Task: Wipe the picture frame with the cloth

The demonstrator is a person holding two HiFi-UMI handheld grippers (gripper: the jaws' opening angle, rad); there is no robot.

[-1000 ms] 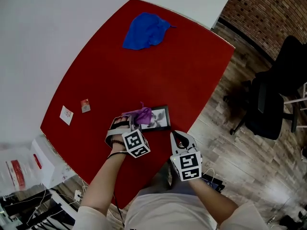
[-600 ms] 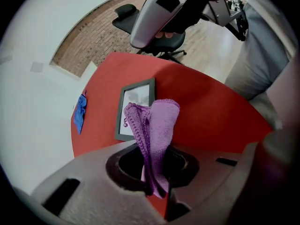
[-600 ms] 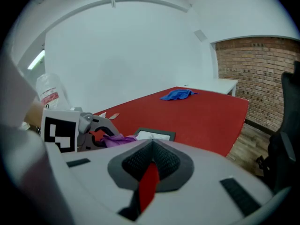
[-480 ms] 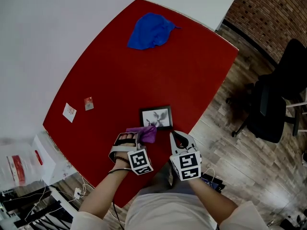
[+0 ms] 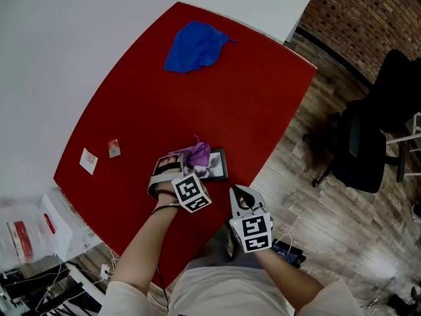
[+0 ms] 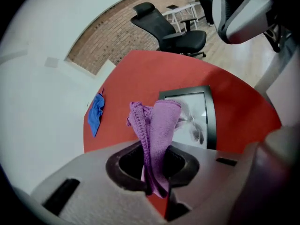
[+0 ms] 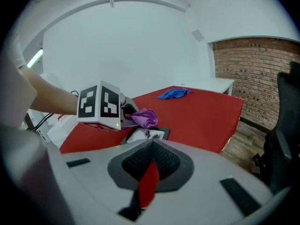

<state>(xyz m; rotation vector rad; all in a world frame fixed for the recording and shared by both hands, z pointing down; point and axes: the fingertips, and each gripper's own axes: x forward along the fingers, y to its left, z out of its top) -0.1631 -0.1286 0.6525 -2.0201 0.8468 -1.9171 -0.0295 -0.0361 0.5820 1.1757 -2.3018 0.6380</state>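
A small black picture frame with a pale print lies flat on the red table, near its front edge. My left gripper is shut on a purple cloth, which rests on the left part of the frame. In the left gripper view the cloth sticks up from between the jaws, with the frame just beyond it. My right gripper hangs shut and holds nothing, off the table's edge to the right of the frame. From the right gripper view I see the left gripper, the cloth and the frame.
A crumpled blue cloth lies at the table's far end. Two small cards sit near the left edge. A black office chair stands on the wooden floor to the right. Boxes and cables crowd the floor at lower left.
Half a second ago the left gripper had drawn the cloth back off the frame towards me. It has now pushed forward onto the frame again. The right gripper has stayed put.
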